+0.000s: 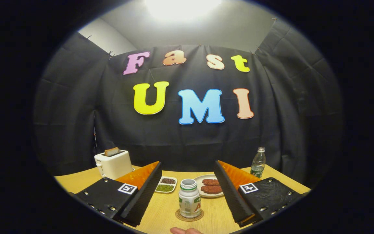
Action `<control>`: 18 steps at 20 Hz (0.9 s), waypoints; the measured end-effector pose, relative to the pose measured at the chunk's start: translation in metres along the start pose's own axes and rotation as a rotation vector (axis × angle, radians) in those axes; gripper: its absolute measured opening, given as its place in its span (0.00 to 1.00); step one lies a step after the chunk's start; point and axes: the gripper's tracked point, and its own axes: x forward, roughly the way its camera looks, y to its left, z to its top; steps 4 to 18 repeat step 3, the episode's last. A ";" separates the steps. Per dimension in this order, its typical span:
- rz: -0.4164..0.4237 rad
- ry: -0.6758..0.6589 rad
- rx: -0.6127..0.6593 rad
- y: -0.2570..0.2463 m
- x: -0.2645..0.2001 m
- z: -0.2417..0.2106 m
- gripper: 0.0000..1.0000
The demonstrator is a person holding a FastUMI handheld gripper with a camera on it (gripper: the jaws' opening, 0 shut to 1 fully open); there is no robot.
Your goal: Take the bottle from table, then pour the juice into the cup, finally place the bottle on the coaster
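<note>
On the wooden surface [76, 182], far left, a white toaster [114, 164] holds a slice of bread [111, 151]. Next comes a small two-part dish [166, 184] of dark and green grains. The hand-held gripper [187, 195] is spread wide, its fingers apart and touching nothing. Between them the bottle [189, 198] stands upright on the round coaster [189, 215], lid off. Just behind it sits a plate [206, 187] with two brown patties. Far right, a clear water bottle [258, 162] stands near the wall.

White bottle [189, 202], green-banded neck, uncapped, upright on round coaster [189, 217]; between the open fingers
</note>
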 end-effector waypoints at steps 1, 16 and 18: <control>-0.017 0.009 -0.002 -0.004 -0.006 0.006 0.99; -0.001 0.011 0.006 0.001 -0.018 0.017 0.99; -0.001 0.011 0.006 0.001 -0.018 0.017 0.99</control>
